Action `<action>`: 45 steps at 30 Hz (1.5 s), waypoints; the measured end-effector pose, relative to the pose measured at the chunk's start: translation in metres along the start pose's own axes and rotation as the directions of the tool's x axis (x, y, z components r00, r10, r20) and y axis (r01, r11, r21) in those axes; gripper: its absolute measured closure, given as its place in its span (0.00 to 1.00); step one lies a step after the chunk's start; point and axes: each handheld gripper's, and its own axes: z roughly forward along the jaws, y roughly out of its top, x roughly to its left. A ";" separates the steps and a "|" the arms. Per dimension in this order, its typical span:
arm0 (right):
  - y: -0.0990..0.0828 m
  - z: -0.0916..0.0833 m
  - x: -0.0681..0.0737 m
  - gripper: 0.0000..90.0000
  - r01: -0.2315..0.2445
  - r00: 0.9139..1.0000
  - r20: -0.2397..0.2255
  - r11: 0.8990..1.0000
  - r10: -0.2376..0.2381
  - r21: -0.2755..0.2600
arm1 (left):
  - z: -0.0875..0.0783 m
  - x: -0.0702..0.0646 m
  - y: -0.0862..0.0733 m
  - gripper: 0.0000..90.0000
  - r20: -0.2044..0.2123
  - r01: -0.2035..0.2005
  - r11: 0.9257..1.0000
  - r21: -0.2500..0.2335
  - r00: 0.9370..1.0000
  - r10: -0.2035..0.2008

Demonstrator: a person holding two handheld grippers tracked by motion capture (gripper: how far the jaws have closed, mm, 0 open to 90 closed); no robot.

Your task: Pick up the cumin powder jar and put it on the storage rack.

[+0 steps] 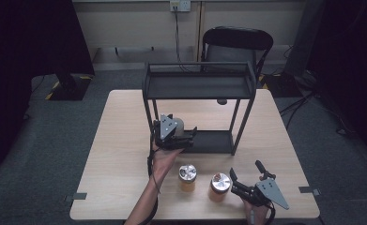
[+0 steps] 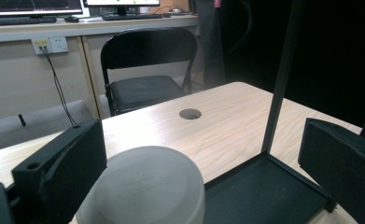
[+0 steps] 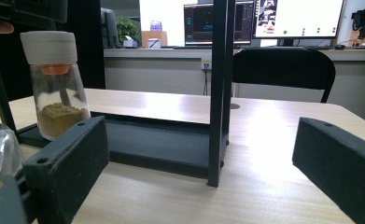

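Hovering at the left end of the rack's [image 1: 200, 86] bottom shelf [image 1: 214, 141], the left gripper [image 1: 190, 137] has its jaws spread wide, with nothing pressed between the pads. In the left gripper view a spice jar's pale lid [image 2: 145, 186] sits low between those jaws, nearer the left one, and no pad squeezes it. Seen from the right gripper view, that same jar [image 3: 56, 86] stands upright at the shelf's left end, glass body with brownish powder at the bottom and an orange collar under the white cap; whether its base rests fully on the shelf is hard to judge, since the near jaw covers its foot.

Moving right along the wooden table [image 1: 125, 140], two more jars stand in front of the rack, near the person's edge: one with a silvery lid [image 1: 187, 174] and amber contents, then a second with a similar lid [image 1: 220, 184] just beside it to the right, the two apart.

Farther right, the right gripper [image 1: 243, 176] lies low over the table, its jaws parted wide, pointing toward the second jar but not touching it. In its own view the jaws frame a black rack post [image 3: 219, 93] and the dark shelf, with a clear jar's shoulder [image 3: 0, 149] at the left edge.
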 end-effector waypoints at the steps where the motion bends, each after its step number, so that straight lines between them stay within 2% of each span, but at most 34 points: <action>1: 0.000 0.000 0.000 0.03 0.000 1.000 0.000 1.000 0.000 0.000 | 0.000 0.000 0.000 0.01 0.004 -0.001 1.000 -0.002 1.000 0.001; 13: 0.000 0.000 0.000 0.03 0.001 1.000 -0.001 1.000 -0.001 0.000 | -0.012 -0.008 0.001 0.00 0.029 -0.035 0.998 -0.044 0.999 0.036; 16: 0.000 0.000 0.000 0.03 0.000 1.000 0.000 1.000 0.000 0.001 | -0.016 -0.012 0.000 0.00 0.015 -0.050 0.997 -0.062 0.999 0.051; 22: 0.000 0.000 0.000 0.03 -0.001 1.000 0.001 1.000 0.001 0.001 | -0.024 -0.013 -0.001 0.00 0.018 -0.054 0.995 -0.082 0.998 0.056; 25: 0.000 0.000 0.000 0.03 0.001 1.000 0.000 1.000 -0.001 -0.001 | -0.031 -0.015 -0.002 0.00 0.006 -0.064 0.993 -0.102 0.998 0.065; 35: -0.001 0.000 0.001 0.03 0.004 1.000 0.006 1.000 -0.004 -0.005 | -0.052 -0.011 -0.001 0.00 0.002 -0.059 0.988 -0.141 0.998 0.060; 41: -0.002 -0.001 0.003 0.03 0.006 1.000 0.013 1.000 -0.006 -0.010 | -0.068 -0.010 -0.004 0.00 -0.023 -0.064 0.985 -0.159 0.998 0.061; 45: -0.001 0.000 0.004 0.03 0.005 1.000 0.019 1.000 -0.004 -0.007 | -0.076 -0.008 -0.010 0.00 -0.032 -0.045 0.984 -0.173 0.999 0.040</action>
